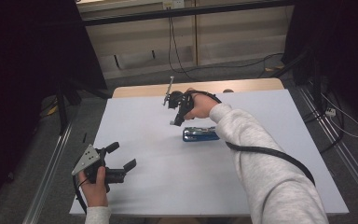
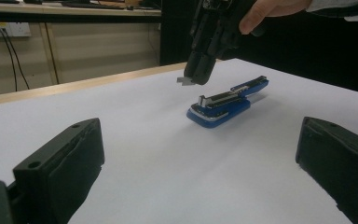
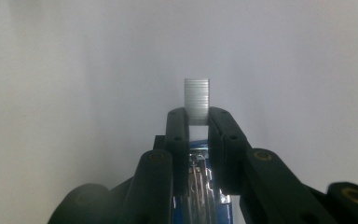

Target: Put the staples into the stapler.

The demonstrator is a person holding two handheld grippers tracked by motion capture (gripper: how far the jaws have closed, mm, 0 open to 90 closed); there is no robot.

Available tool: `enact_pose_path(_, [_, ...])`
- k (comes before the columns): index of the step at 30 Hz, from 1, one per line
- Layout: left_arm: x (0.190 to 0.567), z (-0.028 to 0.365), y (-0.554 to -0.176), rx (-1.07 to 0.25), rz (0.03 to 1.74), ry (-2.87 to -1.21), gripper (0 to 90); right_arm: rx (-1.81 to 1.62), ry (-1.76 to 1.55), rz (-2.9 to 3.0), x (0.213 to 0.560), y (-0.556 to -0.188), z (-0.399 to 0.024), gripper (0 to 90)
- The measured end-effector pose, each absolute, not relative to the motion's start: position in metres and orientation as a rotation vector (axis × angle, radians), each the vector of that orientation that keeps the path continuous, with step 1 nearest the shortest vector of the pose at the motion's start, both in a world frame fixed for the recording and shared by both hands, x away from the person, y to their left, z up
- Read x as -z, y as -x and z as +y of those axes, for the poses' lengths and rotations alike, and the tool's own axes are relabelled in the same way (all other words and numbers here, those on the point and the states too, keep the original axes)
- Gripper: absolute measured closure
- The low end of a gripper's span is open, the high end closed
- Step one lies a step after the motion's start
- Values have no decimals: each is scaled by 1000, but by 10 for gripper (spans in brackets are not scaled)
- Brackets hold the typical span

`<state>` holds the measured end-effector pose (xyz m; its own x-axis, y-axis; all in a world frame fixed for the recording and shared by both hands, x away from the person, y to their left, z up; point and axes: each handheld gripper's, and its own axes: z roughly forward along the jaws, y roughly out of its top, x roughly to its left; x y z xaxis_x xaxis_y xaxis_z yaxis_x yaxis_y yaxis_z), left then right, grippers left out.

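2 grippers: over white table (image 1: 144,186)
left gripper (image 1: 121,156): jaws wide, empty
right gripper (image 1: 174,122): pinching staple strip (image 3: 197,100) above blue stapler (image 1: 200,134)

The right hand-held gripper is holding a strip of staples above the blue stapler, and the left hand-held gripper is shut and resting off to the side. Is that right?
One point is wrong: the left hand-held gripper is open, its jaws wide apart with nothing between them, as the left gripper view shows. The rest holds: the right hand-held gripper pinches the strip of staples above the blue stapler.
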<state>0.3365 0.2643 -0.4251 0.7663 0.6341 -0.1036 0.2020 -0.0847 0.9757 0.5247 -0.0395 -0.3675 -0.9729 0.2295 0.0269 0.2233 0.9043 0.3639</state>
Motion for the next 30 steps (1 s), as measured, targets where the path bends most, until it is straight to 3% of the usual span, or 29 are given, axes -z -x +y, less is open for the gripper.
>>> enact_pose_path(30, [424, 262, -336, -399, 665, -1684, 13, -569, -373, 3032, 366, -524, -62, 784])
